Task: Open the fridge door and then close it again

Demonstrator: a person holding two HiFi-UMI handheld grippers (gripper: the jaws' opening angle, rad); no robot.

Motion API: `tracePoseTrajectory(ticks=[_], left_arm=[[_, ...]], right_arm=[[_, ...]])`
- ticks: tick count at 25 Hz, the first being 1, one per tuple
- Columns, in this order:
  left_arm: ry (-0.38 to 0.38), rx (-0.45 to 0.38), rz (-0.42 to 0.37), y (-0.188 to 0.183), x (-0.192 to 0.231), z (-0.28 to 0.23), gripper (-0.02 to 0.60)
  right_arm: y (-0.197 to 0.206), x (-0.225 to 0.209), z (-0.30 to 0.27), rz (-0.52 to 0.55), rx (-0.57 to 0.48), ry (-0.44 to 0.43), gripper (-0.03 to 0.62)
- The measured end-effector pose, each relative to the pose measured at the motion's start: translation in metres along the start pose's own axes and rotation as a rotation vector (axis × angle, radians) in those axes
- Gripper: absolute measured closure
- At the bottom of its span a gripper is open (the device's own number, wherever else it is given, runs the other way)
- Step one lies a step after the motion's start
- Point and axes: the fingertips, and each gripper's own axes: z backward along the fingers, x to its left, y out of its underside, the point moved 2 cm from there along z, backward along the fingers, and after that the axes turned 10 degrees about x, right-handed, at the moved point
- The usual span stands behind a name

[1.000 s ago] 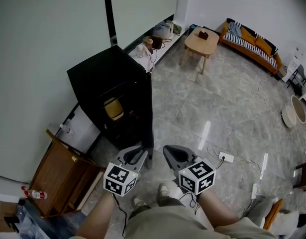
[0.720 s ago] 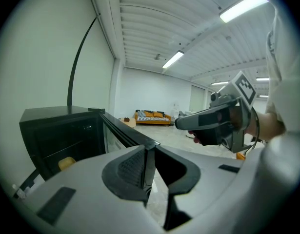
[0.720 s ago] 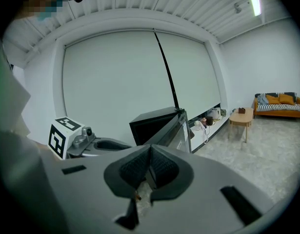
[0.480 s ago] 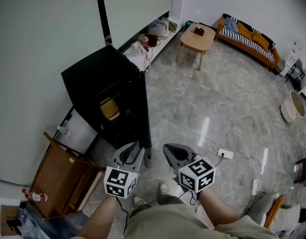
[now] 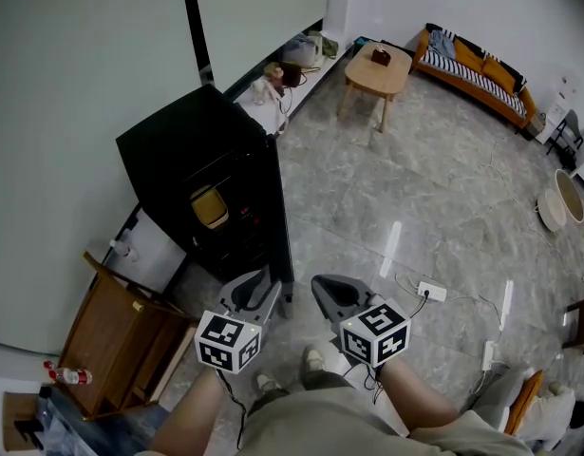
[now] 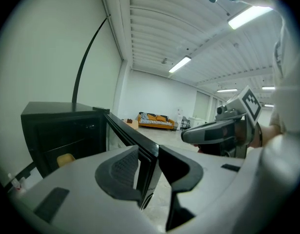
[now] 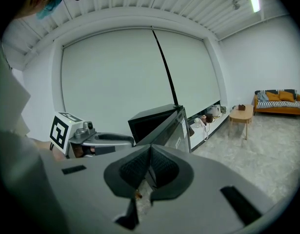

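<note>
- The fridge [image 5: 178,145] is standing open, centre-left of the head view.
- My left gripper [image 5: 256,291] is straddling the fridge door [image 5: 280,226] at its edge, its jaws having just been opening.
- My right gripper [image 5: 328,291] is sitting with jaws together, empty, just right of the door.

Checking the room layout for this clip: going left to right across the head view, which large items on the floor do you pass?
Black fridge → wooden coffee table → orange sofa → white round basin.

Small black fridge [image 5: 187,145] upright by the wall; its door [image 5: 278,217] swung open
</note>
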Motion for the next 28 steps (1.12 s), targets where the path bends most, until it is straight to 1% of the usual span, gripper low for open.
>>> tracePoseTrajectory(ticks=[4, 11, 18, 28], left_arm=[[0.025, 0.02, 0.008, -0.004, -0.003, -0.008, 0.439], [0.086, 0.028, -0.008, -0.011, -0.023, -0.029, 0.436], [0.144, 0.038, -0.038, -0.024, -0.046, -0.055, 0.433], [0.193, 0.043, -0.072, -0.043, -0.078, -0.099, 0.433]], right_arm=[[0.001, -0.005, 0.003, -0.008, -0.001, 0.009, 0.597], [0.008, -0.024, 0.013, -0.032, -0.001, 0.045, 0.597], [0.009, -0.051, 0.031, -0.043, -0.023, 0.109, 0.597], [0.016, -0.097, 0.06, -0.078, -0.042, 0.182, 0.597]])
